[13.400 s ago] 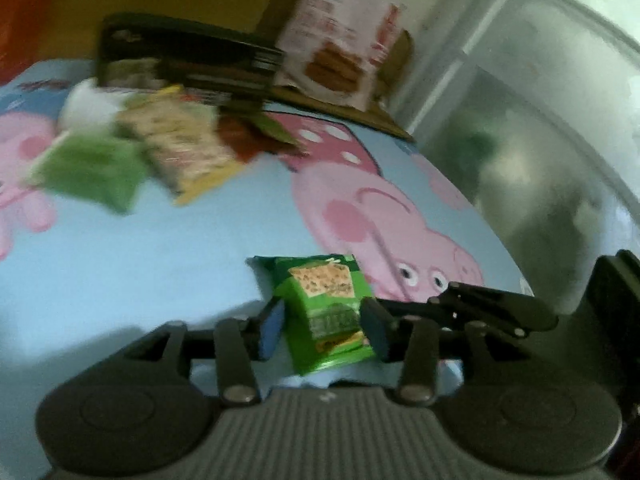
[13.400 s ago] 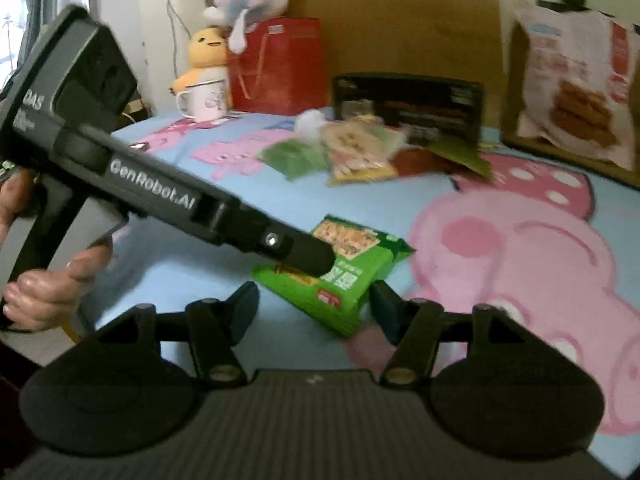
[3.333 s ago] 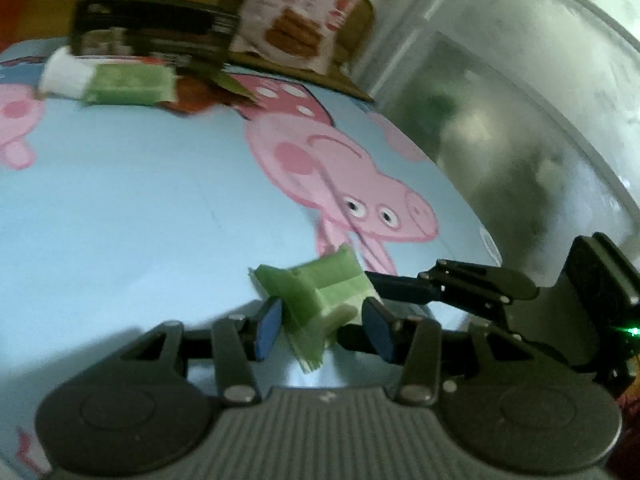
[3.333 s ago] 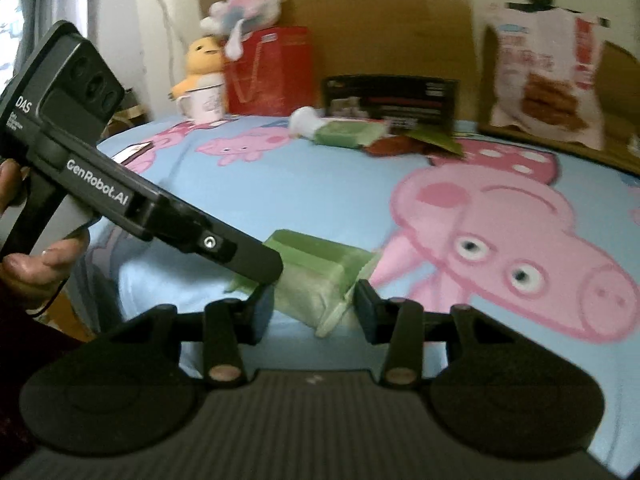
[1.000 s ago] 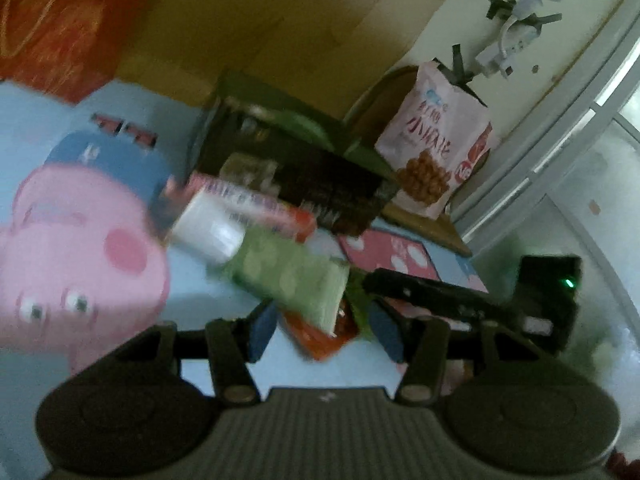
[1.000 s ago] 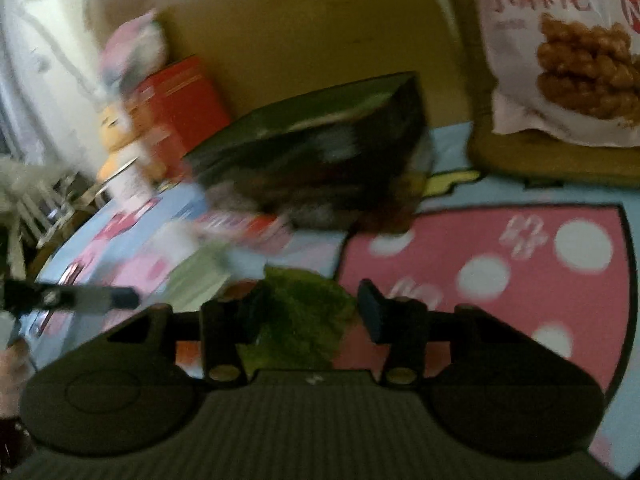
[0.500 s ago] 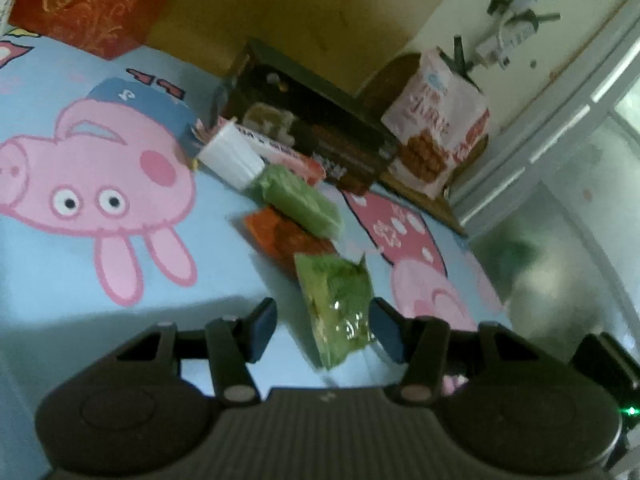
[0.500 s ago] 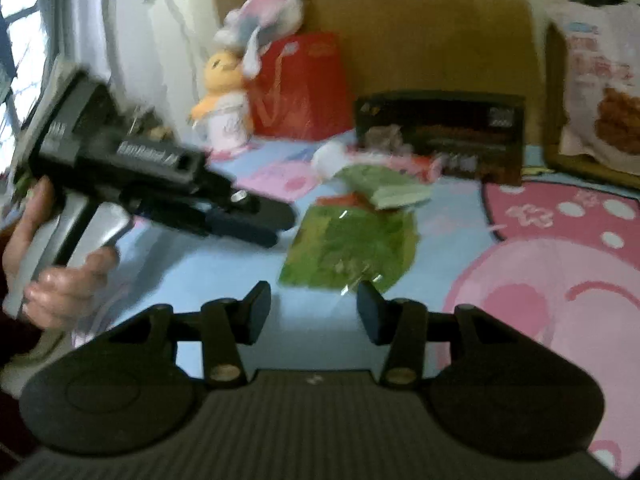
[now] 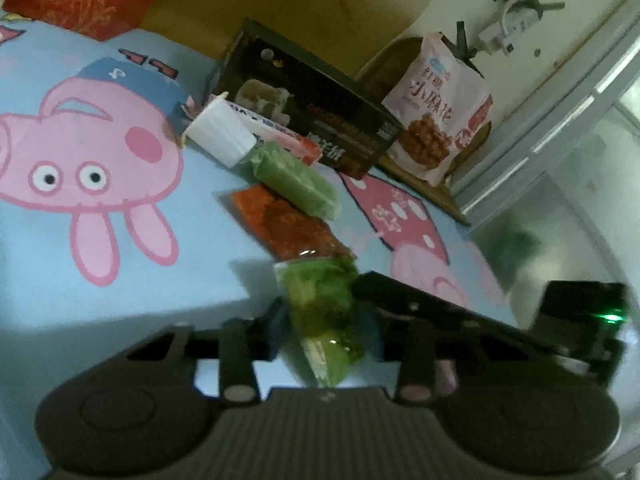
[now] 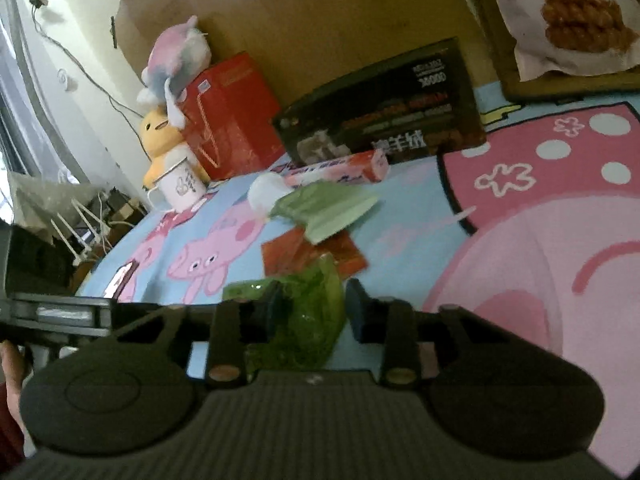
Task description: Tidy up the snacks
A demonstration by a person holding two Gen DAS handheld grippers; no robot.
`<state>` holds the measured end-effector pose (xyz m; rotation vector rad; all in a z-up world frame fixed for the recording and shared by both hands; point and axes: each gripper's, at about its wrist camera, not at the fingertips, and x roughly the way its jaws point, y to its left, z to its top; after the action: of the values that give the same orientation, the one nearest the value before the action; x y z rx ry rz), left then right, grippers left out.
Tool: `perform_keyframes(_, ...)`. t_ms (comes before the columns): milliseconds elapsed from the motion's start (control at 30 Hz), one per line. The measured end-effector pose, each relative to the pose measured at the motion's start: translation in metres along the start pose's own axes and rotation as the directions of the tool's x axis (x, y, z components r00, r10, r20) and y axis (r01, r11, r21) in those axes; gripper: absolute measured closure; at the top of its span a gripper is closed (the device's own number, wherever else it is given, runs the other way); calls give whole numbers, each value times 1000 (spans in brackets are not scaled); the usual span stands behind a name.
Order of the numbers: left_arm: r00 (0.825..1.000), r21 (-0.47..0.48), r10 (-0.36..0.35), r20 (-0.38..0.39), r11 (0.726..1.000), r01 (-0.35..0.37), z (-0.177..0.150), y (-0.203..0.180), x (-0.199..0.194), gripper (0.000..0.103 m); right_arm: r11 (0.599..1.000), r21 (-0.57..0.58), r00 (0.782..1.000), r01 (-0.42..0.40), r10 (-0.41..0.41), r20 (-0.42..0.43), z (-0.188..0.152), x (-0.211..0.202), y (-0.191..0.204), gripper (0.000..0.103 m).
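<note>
Crinkly green film marks the snack in play: in the left wrist view the green snack packet (image 9: 320, 304) lies on the pig-print blue sheet (image 9: 80, 272), its near end between the pads of the left gripper (image 9: 323, 330), whose jaws have just been closing and now seem to press its sides. It looks light, limp and slippery, likely to crumple or slide, so a hold across the flat body beside the sealed edge should serve better than one on the puffed middle. Counted here: one orange-red packet (image 9: 288, 224) just beyond it, one pale green wrapped pack (image 9: 296, 180), one white-ended pink-and-white box (image 9: 224, 136), one dark box (image 9: 320, 120), one large pink snack bag (image 9: 440, 112) at the wall. In the right wrist view the same packet (image 10: 308, 320) sits between the pads of the right gripper (image 10: 310, 310), whose jaws have also just been closing; the left pad touches the film, while the right one appears clear, so I judge no firm grip. One mug (image 10: 180, 188), one red bag (image 10: 228, 116) and two plush toys stand behind.
</note>
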<state>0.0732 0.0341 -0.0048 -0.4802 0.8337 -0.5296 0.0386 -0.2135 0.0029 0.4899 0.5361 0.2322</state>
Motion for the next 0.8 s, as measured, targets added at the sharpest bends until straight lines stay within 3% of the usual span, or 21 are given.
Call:
perform_keyframes(267,999,22,-21,-25,1000,21,-27,-1,-21,79,995,-92,999,40,-38,16,-38,-28,31,67)
perform_keyframes(600,996,157,92,20,983,-94,-57,-24,-43,79,990,-131,996,45,-35,78,-80,-54,53,64)
perform_keyframes(667,994,163,102,23,981,-105,-59,-27,-44,79,989,-144,996,42,-30,82,-81,-54,54,61)
perform_keyframes(800,993,167,116,26,979,-119,-59,-29,-44,79,970,-239,997,37,-19,75,-88,-52,66,41)
